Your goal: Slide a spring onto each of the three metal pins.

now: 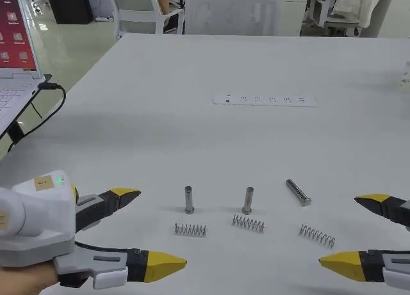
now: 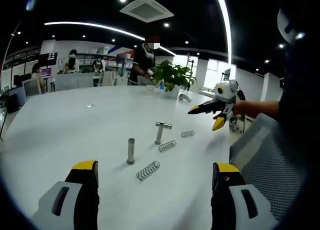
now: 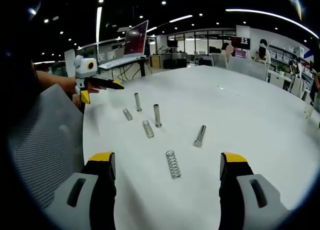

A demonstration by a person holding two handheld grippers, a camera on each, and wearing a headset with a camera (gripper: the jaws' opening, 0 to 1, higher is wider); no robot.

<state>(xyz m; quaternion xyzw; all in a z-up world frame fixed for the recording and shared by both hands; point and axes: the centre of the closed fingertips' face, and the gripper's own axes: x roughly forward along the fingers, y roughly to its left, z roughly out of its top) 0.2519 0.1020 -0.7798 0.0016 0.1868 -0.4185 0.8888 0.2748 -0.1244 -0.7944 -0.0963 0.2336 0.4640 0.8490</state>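
Three metal pins stand in a row on the white table point(image 1: 192, 135). The left pin point(image 1: 189, 199) and the middle pin point(image 1: 248, 199) are upright, and the right pin point(image 1: 298, 192) lies on its side. A loose spring lies flat in front of each: left spring point(image 1: 190, 229), middle spring point(image 1: 248, 224), right spring point(image 1: 316, 235). My left gripper point(image 1: 154, 228) is open, left of the row, holding nothing. My right gripper point(image 1: 343, 230) is open, right of the row, also holding nothing. In the right gripper view the nearest spring point(image 3: 173, 164) lies between my open jaws, with the lying pin point(image 3: 199, 135) beyond it.
A white power strip point(image 1: 264, 100) lies mid-table behind the pins. A laptop point(image 1: 16, 64) with a black cable point(image 1: 54, 109) sits at the left edge. Chairs point(image 1: 230, 13) stand at the far edge. A potted plant point(image 2: 172, 78) and people are in the background.
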